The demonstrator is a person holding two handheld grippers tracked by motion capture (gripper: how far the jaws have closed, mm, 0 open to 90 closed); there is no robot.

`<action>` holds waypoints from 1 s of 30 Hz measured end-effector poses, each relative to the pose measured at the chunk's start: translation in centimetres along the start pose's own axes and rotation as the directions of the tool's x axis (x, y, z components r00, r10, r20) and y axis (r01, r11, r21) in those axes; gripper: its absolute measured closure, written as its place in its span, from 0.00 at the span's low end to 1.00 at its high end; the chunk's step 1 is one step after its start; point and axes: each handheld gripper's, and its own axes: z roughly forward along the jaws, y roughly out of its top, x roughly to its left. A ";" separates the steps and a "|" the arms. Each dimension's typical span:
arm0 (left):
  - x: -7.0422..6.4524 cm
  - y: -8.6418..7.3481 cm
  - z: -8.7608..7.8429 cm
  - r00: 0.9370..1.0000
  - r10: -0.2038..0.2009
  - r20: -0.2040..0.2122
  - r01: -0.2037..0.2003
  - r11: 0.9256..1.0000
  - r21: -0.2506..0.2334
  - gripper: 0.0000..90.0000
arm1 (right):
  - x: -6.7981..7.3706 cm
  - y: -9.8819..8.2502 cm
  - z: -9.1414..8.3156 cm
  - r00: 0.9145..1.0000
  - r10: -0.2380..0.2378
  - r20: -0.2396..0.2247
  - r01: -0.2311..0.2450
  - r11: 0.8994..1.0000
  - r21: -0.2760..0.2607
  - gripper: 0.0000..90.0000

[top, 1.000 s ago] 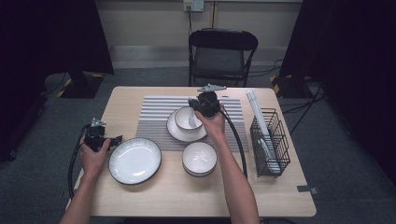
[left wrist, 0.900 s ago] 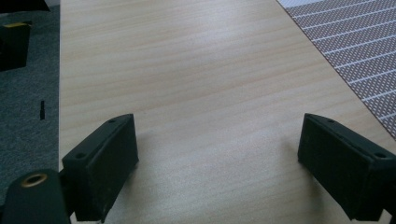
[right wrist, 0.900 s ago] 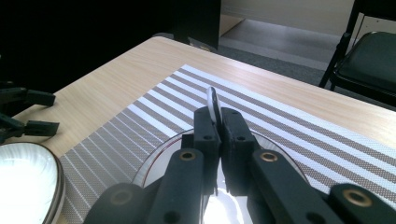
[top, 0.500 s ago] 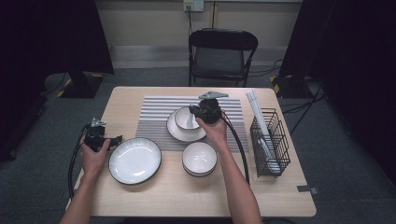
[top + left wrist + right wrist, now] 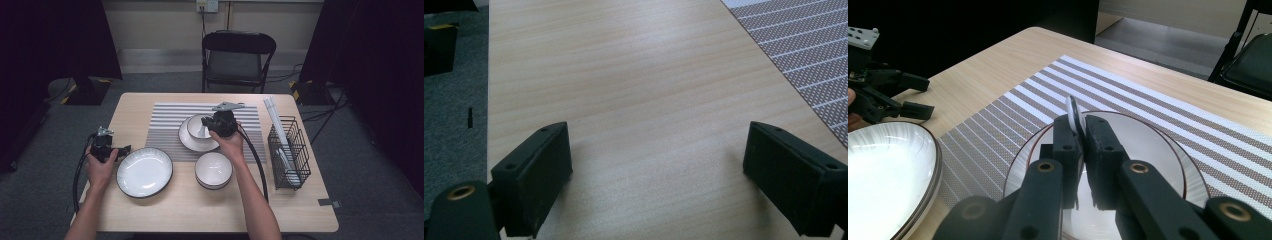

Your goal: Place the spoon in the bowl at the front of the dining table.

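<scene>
A small white bowl (image 5: pixel 198 126) stands on a white dark-rimmed plate (image 5: pixel 192 140) on the striped placemat (image 5: pixel 162 120). My right gripper (image 5: pixel 212 125) is shut on the bowl's right rim. In the right gripper view the thin rim (image 5: pixel 1073 111) is pinched between the jaws, above the plate (image 5: pixel 1153 145). The jaws have just eased open slightly, with the rim still between them. My left gripper (image 5: pixel 124 148) rests at the table's left edge, jaws wide open (image 5: pixel 656 165) over bare wood, holding nothing.
A large white plate (image 5: pixel 144 171) lies beside the left gripper, and a second white bowl (image 5: pixel 213 169) stands in front of the mat. A black wire rack (image 5: pixel 290 155) holding white pieces stands at the right. A folding chair (image 5: pixel 237 60) is behind the table.
My right gripper has shifted a little toward the person's side, still at the small bowl's rim. The left gripper has stayed put.
</scene>
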 end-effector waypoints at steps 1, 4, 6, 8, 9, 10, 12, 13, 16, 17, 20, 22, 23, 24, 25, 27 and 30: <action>0.0 0.0 0.0 1.000 0.000 0.000 0.000 1.000 0.000 0.13 | 0.1 -0.1 0.0 1.000 0.001 0.001 -0.001 1.000 -0.002 0.93; 0.0 0.0 0.0 1.000 0.000 0.000 0.000 1.000 0.000 0.13 | 0.4 -0.3 0.0 1.000 -0.006 -0.006 0.006 1.000 0.002 0.92; 0.0 0.0 0.0 1.000 0.000 0.000 0.000 1.000 0.000 0.13 | 0.6 -0.3 0.1 1.000 -0.020 -0.009 0.020 1.000 0.010 0.91; 0.0 0.0 0.0 1.000 0.000 0.000 0.000 1.000 0.000 0.13 | 0.8 -0.4 0.1 1.000 -0.015 -0.015 0.015 1.000 0.011 0.90; 0.0 0.0 0.0 1.000 0.000 0.000 0.000 1.000 0.000 0.13 | 0.8 -0.4 0.2 1.000 -0.016 -0.015 0.016 1.000 0.010 0.90; 0.0 0.0 0.0 1.000 0.000 0.000 0.000 1.000 0.000 0.13 | 0.9 -0.4 0.2 1.000 -0.019 -0.017 0.019 1.000 0.012 0.90; 0.0 0.0 0.0 1.000 0.000 0.000 0.000 1.000 0.000 0.13 | 1.0 -0.4 0.2 1.000 -0.020 -0.022 0.020 1.000 0.011 0.89; 0.0 0.0 0.0 1.000 0.000 0.000 0.000 1.000 0.000 0.13 | 1.1 -0.3 0.2 0.999 -0.024 -0.026 0.024 1.000 0.010 0.88; 0.0 0.0 0.0 1.000 0.000 0.000 0.000 1.000 0.000 0.13 | 1.2 -0.3 0.2 0.999 -0.031 -0.030 0.031 0.999 0.010 0.87; 0.0 0.0 0.0 1.000 0.000 0.000 0.000 1.000 0.000 0.13 | 1.3 -0.3 0.2 0.999 -0.031 -0.032 0.031 0.999 0.011 0.86; 0.0 0.0 0.0 1.000 0.000 0.000 0.000 1.000 0.000 0.13 | 1.5 -0.2 0.3 0.999 -0.034 -0.036 0.035 0.999 0.019 0.84; 0.0 0.0 0.0 1.000 0.000 0.000 0.000 1.000 0.000 0.13 | 1.6 -0.2 0.2 0.998 -0.035 -0.043 0.036 0.999 0.014 0.84; 0.0 0.0 0.0 1.000 0.000 0.000 0.000 1.000 0.000 0.13 | 1.7 -0.2 0.3 0.998 -0.034 -0.044 0.035 0.999 0.012 0.83; 0.0 0.0 0.0 1.000 0.000 0.000 0.000 1.000 0.000 0.13 | 1.8 -0.2 0.3 0.998 -0.035 -0.045 0.035 0.999 0.013 0.82; 0.0 0.0 0.0 1.000 0.000 0.000 0.000 1.000 0.000 0.13 | 1.8 -0.2 0.4 0.998 -0.036 -0.048 0.037 0.999 0.014 0.82; 0.0 0.0 0.0 1.000 0.000 0.000 0.000 1.000 0.000 0.13 | 1.9 -0.3 0.5 0.998 -0.039 -0.052 0.040 0.999 0.016 0.82; 0.0 0.0 0.0 1.000 0.000 0.000 0.000 1.000 0.000 0.13 | 2.2 -0.3 0.8 0.997 -0.044 -0.056 0.046 0.999 0.020 0.81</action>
